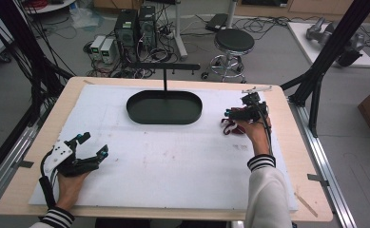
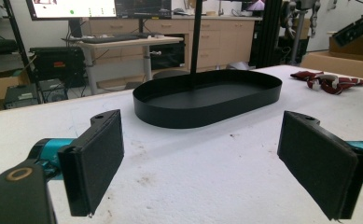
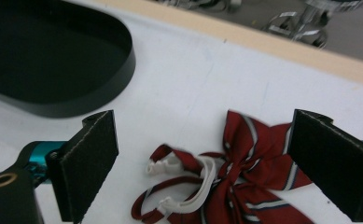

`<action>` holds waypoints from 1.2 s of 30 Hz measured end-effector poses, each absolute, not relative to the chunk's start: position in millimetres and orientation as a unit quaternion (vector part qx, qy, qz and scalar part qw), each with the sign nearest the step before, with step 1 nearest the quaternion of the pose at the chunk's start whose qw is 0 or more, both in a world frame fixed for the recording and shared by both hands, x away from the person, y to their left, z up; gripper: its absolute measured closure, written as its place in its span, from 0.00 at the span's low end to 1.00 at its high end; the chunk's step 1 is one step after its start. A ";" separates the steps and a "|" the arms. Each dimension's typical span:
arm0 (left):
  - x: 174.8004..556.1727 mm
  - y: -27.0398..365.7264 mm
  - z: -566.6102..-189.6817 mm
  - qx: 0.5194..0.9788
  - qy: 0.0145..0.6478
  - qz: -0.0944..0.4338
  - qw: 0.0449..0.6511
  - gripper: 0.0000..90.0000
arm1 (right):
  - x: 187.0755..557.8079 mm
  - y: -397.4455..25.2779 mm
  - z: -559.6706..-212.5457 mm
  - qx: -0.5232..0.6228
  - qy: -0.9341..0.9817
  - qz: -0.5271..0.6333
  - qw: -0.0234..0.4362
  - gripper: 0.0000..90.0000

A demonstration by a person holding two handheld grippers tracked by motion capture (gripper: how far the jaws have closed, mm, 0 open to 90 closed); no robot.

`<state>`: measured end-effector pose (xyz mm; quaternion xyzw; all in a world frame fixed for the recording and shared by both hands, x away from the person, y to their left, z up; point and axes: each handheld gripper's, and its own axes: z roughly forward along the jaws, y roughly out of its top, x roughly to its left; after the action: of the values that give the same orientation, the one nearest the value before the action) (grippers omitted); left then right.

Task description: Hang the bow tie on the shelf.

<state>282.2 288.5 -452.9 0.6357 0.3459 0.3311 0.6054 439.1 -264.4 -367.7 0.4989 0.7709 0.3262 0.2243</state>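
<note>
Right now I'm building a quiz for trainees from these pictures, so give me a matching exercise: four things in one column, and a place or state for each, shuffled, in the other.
Things:
1. black oval tray
2. red striped bow tie
3. left gripper
4. round stool

Places or states:
A. on the floor beyond the table
B. open, held over the near left of the table
C. empty, at the middle far side of the table
D. lying on the table between the right gripper's open jaws

Pairs: 1-C, 2-D, 3-B, 4-A

High view: above the desk's [image 1: 25, 190] near edge, facing forward and down; left gripper view: low, far off, and right gripper view: close above, seemingly tilted, both sharing the black tray [image 1: 164, 107] [image 2: 207, 100] [image 3: 53, 60].
</note>
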 end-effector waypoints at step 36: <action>282.2 288.7 -452.9 0.635 0.348 0.330 0.606 0.17 | 460.9 -267.4 -408.1 0.579 0.768 0.240 0.136 0.65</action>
<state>282.2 288.7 -452.9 0.6347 0.3480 0.3302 0.6057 460.9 -267.4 -408.1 0.5786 0.7675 0.2398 0.1364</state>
